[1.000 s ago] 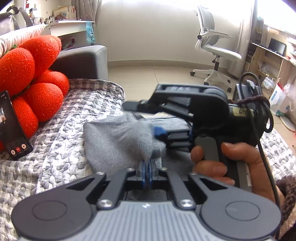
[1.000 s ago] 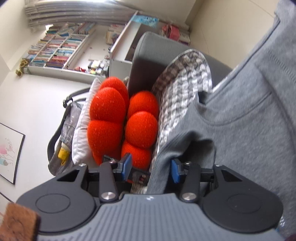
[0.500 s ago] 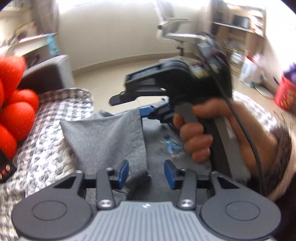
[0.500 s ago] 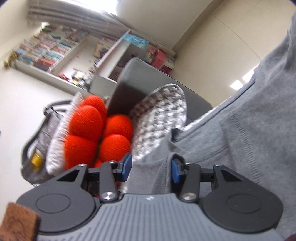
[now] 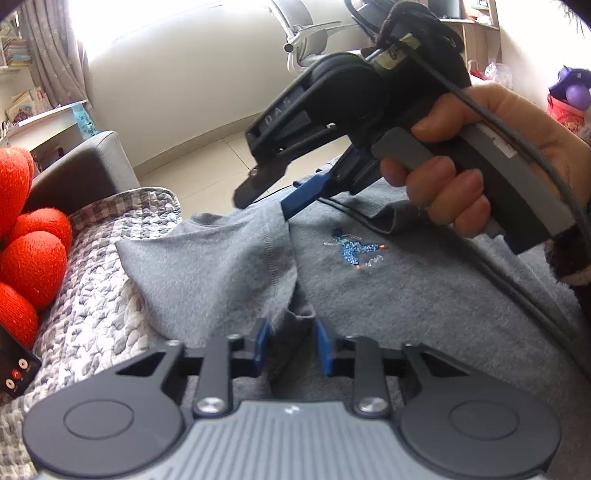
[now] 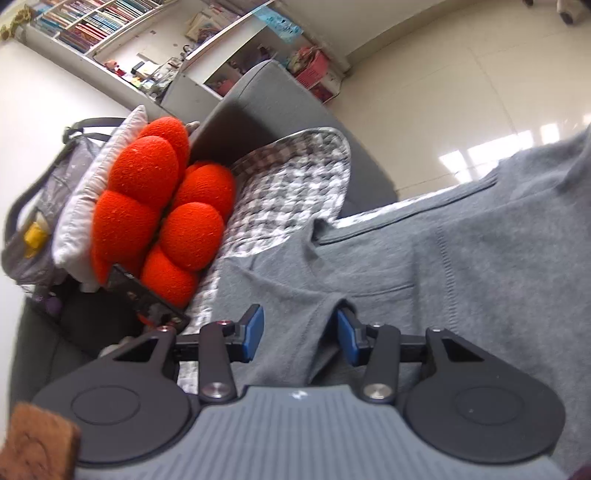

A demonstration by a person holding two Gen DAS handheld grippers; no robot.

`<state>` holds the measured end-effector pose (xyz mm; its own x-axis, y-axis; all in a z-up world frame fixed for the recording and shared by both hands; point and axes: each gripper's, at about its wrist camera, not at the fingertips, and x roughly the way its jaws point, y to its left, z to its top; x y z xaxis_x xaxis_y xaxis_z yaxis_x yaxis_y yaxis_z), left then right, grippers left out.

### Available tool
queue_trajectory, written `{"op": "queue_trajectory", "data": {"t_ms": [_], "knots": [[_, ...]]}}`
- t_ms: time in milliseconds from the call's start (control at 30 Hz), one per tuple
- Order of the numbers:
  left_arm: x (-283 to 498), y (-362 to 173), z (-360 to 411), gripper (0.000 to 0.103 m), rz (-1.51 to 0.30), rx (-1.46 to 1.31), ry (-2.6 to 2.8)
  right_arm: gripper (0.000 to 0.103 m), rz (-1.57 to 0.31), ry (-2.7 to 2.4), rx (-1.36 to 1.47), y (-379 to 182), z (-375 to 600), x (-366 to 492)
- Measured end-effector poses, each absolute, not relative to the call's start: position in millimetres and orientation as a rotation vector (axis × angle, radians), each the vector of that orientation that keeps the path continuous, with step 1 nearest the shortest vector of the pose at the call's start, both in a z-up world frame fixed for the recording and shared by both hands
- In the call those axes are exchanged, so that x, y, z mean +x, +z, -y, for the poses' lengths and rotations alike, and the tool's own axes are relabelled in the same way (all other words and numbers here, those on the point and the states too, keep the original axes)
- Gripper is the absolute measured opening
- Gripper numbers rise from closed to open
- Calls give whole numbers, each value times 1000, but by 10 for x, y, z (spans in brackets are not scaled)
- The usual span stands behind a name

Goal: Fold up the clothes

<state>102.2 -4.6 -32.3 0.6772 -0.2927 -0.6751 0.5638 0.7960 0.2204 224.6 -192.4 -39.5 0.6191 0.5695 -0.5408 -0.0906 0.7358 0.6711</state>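
A grey sofa [image 6: 280, 110] carries a checked quilt [image 5: 107, 295], and on it lies the grey top [image 5: 406, 295] (small blue emblem showing). Left tongs [image 5: 290, 347] gape over a fold; right tongs [image 6: 297, 338] also stand open, cloth between.

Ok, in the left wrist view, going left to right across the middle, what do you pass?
Red cushion → checked quilt → folded grey sleeve → blue embroidered figure → hand holding the right tool.

Bright daylight from window [image 5: 122, 22], floor glare [image 6: 476, 155], fisheye warp at edges, slight blur.
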Motion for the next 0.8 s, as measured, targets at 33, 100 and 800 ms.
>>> {"op": "queue_trajectory", "data": {"t_ms": [33,100,800], "knots": [[1027,-316,35,11,-665,424,-496,48,-818,391,617,-396,1895,2243],[1047,-263,-3,6,-653,379,-490,48,-806,351,556,-397,1837,2235],[2158,-139,-998,45,-702,-183,-390,3,-609,209,374,-231,1819,2117]]}}
